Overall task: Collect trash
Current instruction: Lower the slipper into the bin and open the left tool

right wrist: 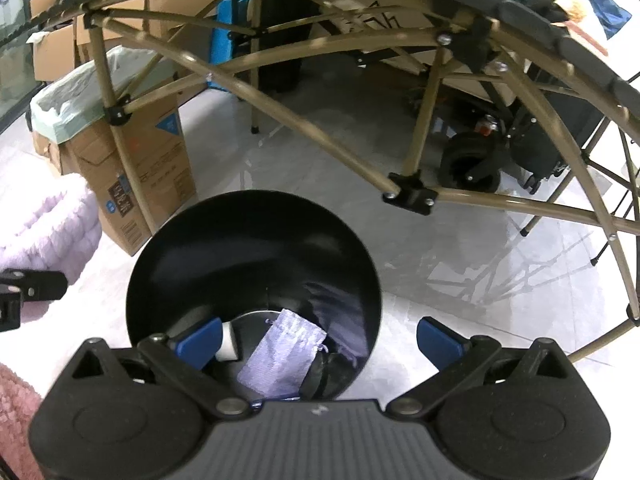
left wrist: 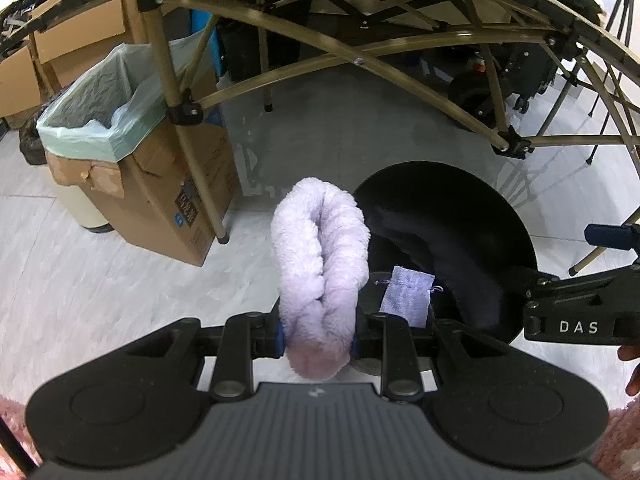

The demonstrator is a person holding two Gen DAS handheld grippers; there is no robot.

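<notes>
The lilac towel (left wrist: pixel 320 276) is folded into a long loop, its long axis running from near to far, fold end far, over the floor (left wrist: pixel 100 280) just left of the black bin (left wrist: pixel 500 216). The left hand-held gripper (left wrist: pixel 318 342) is nearly closed, clamping the towel's near end. "DAS" reads on the right hand-held gripper (right wrist: pixel 318 340) — jaws spread wide, empty, above the bin, where a lilac pouch (right wrist: pixel 284 354) lies tilted.

Pale marble floor (right wrist: pixel 460 240), folding table frame (right wrist: pixel 320 128), cardboard boxes (left wrist: pixel 80 36)
</notes>
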